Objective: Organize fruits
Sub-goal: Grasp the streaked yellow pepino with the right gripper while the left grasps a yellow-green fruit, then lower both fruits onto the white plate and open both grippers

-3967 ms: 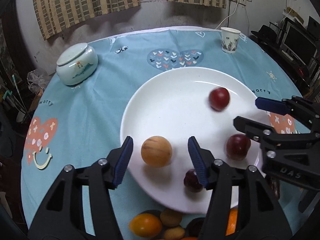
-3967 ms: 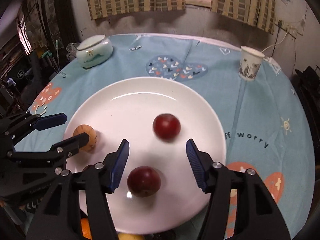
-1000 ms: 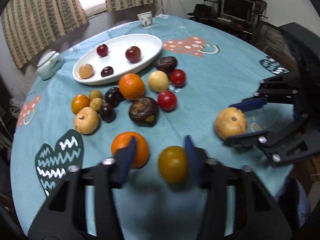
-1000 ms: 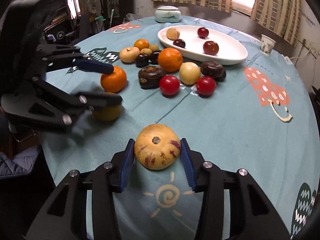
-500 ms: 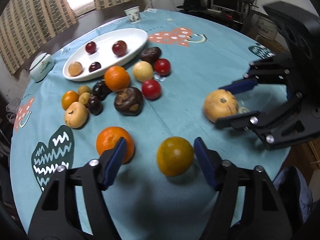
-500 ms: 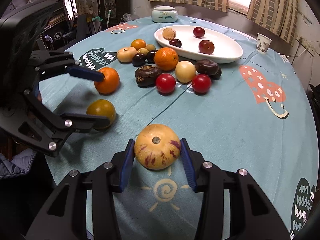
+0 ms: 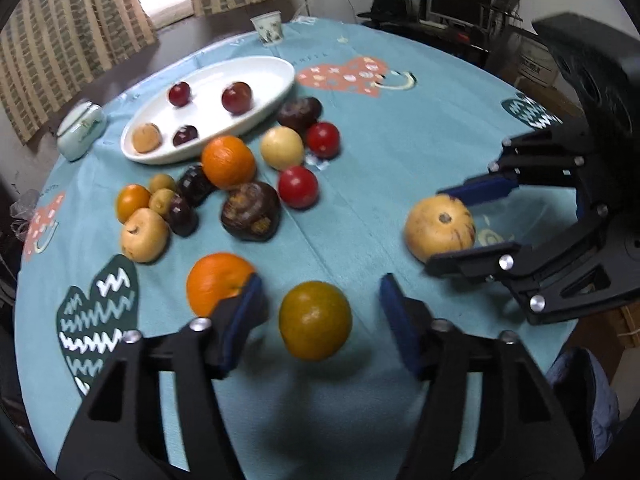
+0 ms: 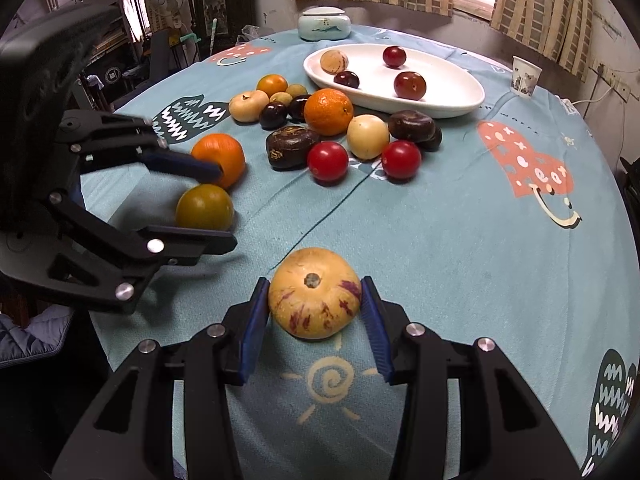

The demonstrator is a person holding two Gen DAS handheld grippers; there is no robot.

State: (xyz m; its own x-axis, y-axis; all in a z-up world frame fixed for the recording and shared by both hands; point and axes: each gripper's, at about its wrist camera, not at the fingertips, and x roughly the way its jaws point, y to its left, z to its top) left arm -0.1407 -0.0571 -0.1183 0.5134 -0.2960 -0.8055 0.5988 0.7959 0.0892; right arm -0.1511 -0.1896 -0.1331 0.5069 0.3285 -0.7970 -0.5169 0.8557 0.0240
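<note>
A greenish-orange round fruit (image 7: 316,320) lies on the blue tablecloth between the pads of my left gripper (image 7: 316,300), which is open, with a gap on each side of the fruit. The right wrist view shows the same fruit (image 8: 204,207) and the left gripper (image 8: 224,206) around it. My right gripper (image 8: 313,286) is shut on a yellow, purple-streaked melon (image 8: 315,292) that rests on the cloth; the melon (image 7: 438,226) also shows in the left wrist view. The white oval plate (image 7: 256,76) at the far side holds several small fruits.
A cluster of oranges, red tomatoes and dark fruits lies between me and the plate (image 8: 452,88). An orange (image 7: 218,286) touches my left finger's outer side. A paper cup (image 7: 270,30) and a lidded jar (image 7: 80,130) stand beyond. The table edge is near.
Both grippers came back from over the plate to the near fruits. The left jaws, closed on the greenish-orange fruit a second ago, spread and left it on the cloth. The right gripper kept still on the melon.
</note>
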